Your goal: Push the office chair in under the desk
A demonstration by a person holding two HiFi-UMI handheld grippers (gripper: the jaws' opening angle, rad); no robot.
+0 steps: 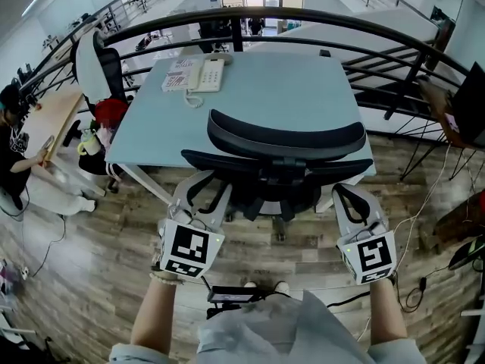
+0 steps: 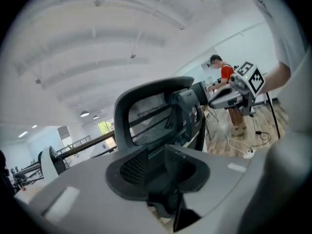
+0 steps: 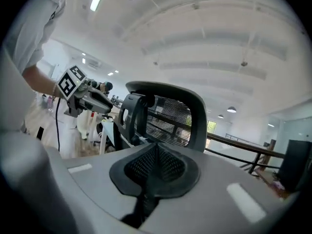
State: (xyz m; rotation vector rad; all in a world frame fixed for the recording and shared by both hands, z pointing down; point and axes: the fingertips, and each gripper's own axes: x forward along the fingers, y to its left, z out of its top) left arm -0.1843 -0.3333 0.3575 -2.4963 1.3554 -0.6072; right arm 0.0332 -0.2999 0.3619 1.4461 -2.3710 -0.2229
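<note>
The black mesh-back office chair (image 1: 284,139) stands with its seat tucked under the pale blue desk (image 1: 258,89), its backrest facing me. My left gripper (image 1: 206,190) hovers just behind the chair's left side and my right gripper (image 1: 350,197) just behind its right side. In the left gripper view the pads (image 2: 134,167) stand apart around my left gripper (image 2: 156,172), with nothing between them and the chair back (image 2: 151,116) ahead. In the right gripper view my right gripper (image 3: 155,167) has its pads pressed together, empty, before the chair back (image 3: 170,116). Whether either touches the chair is unclear.
A white desk phone (image 1: 206,74) and papers lie at the desk's far left. A black curved railing (image 1: 303,21) runs behind the desk. Another chair (image 1: 95,67) and a person (image 1: 11,142) are at the left. Cables (image 1: 413,279) trail over the wooden floor at right.
</note>
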